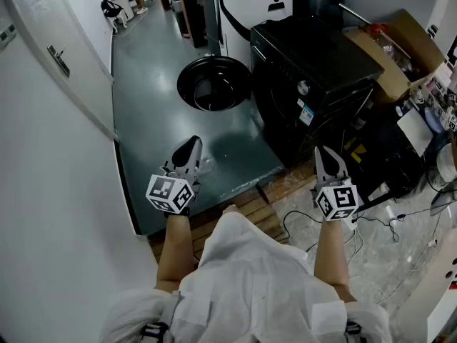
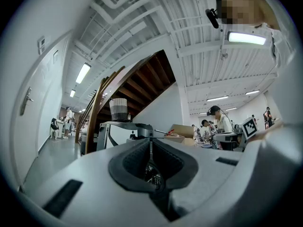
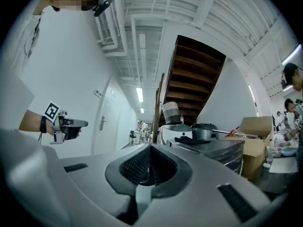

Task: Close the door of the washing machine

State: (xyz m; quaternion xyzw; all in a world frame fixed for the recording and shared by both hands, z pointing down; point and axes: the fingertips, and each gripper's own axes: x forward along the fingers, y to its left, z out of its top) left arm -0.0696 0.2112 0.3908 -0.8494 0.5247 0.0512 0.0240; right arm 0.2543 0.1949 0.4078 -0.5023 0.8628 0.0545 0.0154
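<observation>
The black washing machine (image 1: 314, 70) stands at centre right in the head view. Its round door (image 1: 214, 84) hangs wide open to the left over the grey floor. My left gripper (image 1: 191, 146) hovers shut and empty in front of the door, well short of it. My right gripper (image 1: 325, 153) is shut and empty too, near the machine's front right corner. In the left gripper view the jaws (image 2: 150, 144) meet with nothing between them. The right gripper view shows its closed jaws (image 3: 150, 149), the machine's top (image 3: 210, 148) ahead and the left gripper (image 3: 71, 126) off to the left.
A white door with a handle (image 1: 58, 60) runs along the left. An open cardboard box (image 1: 400, 48) sits right of the machine, and another white appliance (image 1: 250, 9) behind it. Cables (image 1: 400, 216) lie on the floor at right. Wooden planks (image 1: 250, 206) lie under me. People stand in the background.
</observation>
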